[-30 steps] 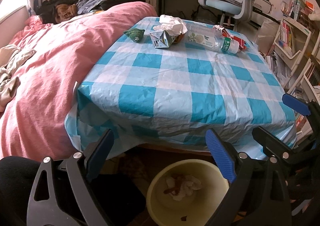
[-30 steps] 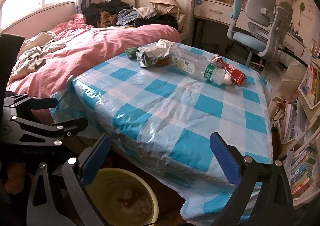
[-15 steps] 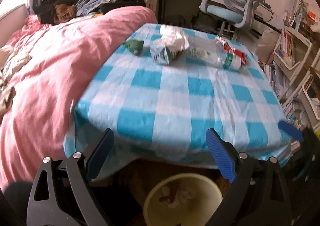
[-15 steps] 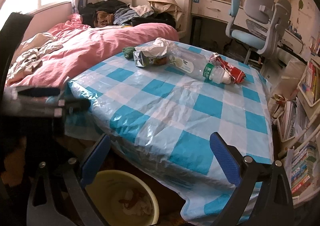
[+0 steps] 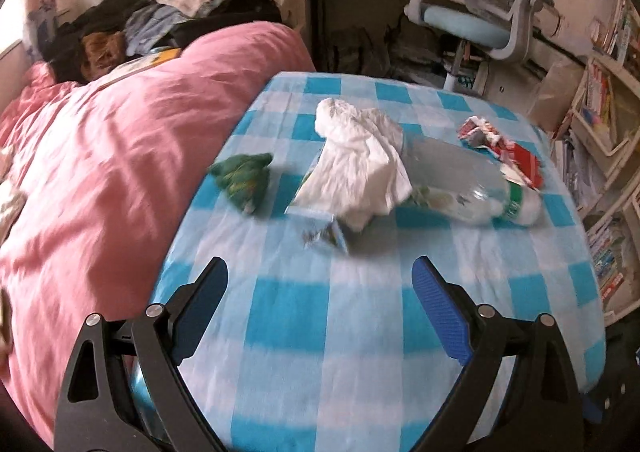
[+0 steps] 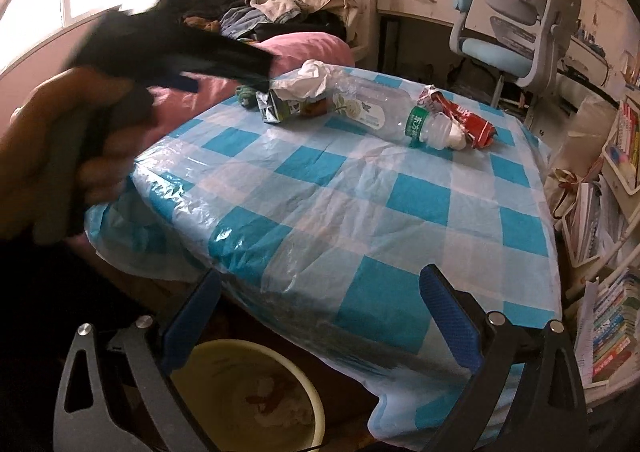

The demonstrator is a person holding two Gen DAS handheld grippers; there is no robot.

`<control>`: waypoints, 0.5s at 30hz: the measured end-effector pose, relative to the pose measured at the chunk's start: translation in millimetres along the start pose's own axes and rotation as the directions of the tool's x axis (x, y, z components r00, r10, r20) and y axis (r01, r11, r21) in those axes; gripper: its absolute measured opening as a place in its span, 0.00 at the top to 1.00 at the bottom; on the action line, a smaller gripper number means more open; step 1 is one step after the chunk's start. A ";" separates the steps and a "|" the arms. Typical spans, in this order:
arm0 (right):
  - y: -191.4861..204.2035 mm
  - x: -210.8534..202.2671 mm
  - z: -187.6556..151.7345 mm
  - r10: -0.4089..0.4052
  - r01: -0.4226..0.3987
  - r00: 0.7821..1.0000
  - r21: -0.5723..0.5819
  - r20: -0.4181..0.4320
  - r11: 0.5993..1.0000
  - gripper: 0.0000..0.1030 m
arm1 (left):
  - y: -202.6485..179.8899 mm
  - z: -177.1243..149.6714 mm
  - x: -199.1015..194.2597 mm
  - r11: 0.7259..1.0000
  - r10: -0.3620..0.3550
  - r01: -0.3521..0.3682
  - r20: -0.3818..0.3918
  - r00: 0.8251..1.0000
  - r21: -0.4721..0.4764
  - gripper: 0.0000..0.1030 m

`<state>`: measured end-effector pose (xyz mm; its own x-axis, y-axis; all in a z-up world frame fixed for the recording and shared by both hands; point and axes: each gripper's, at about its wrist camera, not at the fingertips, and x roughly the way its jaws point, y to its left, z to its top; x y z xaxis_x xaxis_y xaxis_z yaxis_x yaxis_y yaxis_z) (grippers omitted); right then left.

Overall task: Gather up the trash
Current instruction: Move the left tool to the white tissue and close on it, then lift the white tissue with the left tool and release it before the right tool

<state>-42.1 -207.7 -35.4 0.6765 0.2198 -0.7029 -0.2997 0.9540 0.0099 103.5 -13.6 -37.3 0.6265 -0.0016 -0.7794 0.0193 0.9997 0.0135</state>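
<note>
Beside a pink bed (image 5: 120, 156), the checked bench (image 5: 340, 312) carries the trash at its far side: bottle (image 5: 460, 188), tissue (image 5: 360, 164), carton (image 6: 276, 108). Both grippers, left (image 5: 320, 292) and right (image 6: 320, 312), gape empty. Grabbing loose tissue may roll the bottle off.

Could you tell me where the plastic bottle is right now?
The plastic bottle lies on its side at the table's far end, between the white tissue and the red wrapper.

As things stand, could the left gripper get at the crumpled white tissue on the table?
Probably yes: the left gripper is open, and only bare tablecloth lies between it and the white tissue.
</note>
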 end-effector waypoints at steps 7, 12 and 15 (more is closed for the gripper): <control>4.7 6.2 8.8 0.018 -0.018 1.000 -0.028 -0.005 0.999 0.08 | -16.1 41.1 49.8 0.999 0.035 -0.034 -0.020 0.999 0.037 0.13; 5.6 11.9 14.4 0.020 -0.021 1.000 -0.048 -0.009 0.999 0.08 | -22.2 56.6 70.1 0.999 0.009 -0.007 -0.048 0.999 0.047 0.60; 3.8 12.8 16.7 0.022 -0.022 1.000 -0.043 -0.005 0.999 0.08 | -27.1 59.6 67.0 0.996 0.011 -0.009 -0.021 1.000 0.088 0.78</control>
<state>-23.4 -197.9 -32.5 0.6663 0.2398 -0.7061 -0.3431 0.9393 -0.0048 191.4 -42.2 -52.6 0.6103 0.0101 -0.7921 0.0817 0.9938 0.0755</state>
